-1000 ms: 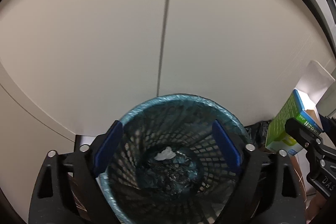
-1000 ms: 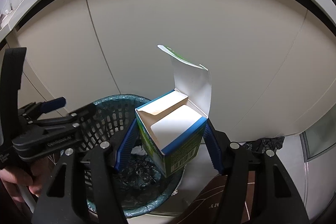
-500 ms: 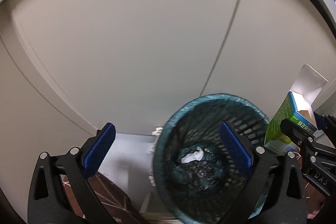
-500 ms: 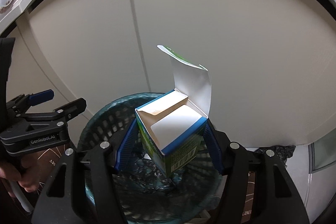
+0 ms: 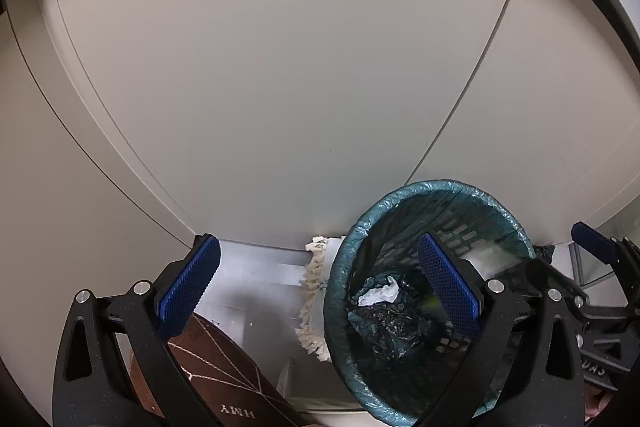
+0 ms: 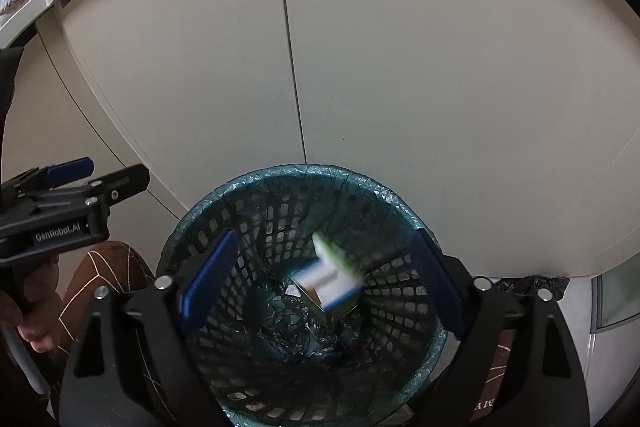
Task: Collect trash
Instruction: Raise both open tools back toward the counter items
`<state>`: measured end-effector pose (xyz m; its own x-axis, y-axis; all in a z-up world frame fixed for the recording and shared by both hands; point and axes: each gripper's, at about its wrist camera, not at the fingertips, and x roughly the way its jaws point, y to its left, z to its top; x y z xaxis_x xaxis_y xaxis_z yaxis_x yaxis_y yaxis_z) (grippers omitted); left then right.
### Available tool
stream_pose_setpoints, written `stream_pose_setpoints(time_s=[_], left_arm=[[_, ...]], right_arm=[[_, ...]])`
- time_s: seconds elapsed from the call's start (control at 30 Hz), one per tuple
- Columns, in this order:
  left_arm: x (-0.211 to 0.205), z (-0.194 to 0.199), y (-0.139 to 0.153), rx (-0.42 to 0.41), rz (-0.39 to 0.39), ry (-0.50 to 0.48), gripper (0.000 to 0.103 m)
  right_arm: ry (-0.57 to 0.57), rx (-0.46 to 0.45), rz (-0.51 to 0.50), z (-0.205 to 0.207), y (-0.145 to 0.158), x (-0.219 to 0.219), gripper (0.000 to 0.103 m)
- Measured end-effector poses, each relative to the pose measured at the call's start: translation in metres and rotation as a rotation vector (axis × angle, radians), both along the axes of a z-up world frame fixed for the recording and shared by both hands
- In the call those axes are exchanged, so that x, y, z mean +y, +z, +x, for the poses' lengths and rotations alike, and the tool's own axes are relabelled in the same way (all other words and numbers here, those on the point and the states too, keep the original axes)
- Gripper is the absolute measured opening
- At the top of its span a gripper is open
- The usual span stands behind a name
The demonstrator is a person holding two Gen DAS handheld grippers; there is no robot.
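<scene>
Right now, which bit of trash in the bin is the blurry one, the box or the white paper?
The green and blue box. It is smeared with motion inside the bin, between the right gripper's opening jaws, untouched. The crumpled white paper lies sharp at the bottom.

beige cabinet doors (image 5: 280,87), fringed mat (image 5: 314,291)

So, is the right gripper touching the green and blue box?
Apart. The right wrist view shows the box blurred inside the bin, clear gaps to both pads of the opening right gripper.
</scene>
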<state>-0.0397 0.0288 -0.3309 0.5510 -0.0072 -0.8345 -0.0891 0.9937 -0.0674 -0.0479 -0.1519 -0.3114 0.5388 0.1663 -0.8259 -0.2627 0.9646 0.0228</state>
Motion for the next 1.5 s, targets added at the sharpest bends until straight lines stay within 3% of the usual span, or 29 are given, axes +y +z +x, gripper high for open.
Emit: stream_pose_setpoints(time_s=[0.27, 0.6, 0.9, 1.17, 1.5], left_arm=[[-0.006, -0.006, 0.039, -0.056, 0.006, -0.017, 0.097], [-0.014, -0.011, 0.11, -0.162, -0.034, -0.025, 0.097], [-0.033, -0.002, 0.181, -0.258, -0.036, -0.041, 0.097], [-0.046, 0.015, 0.233, -0.317, -0.009, -0.059, 0.097], [-0.053, 0.052, 0.267, -0.317, 0.005, -0.072, 0.097]], right_arm=[[-0.051, -0.072, 0.01, -0.003, 0.026, -0.022, 0.091], [-0.118, -0.21, 0.067, -0.004, 0.113, -0.067, 0.092], [-0.132, -0.336, 0.058, 0.0, 0.182, -0.088, 0.092], [-0.133, -0.396, 0.061, 0.013, 0.223, -0.095, 0.092], [-0.148, -0.403, 0.052, 0.049, 0.264, -0.11, 0.092]])
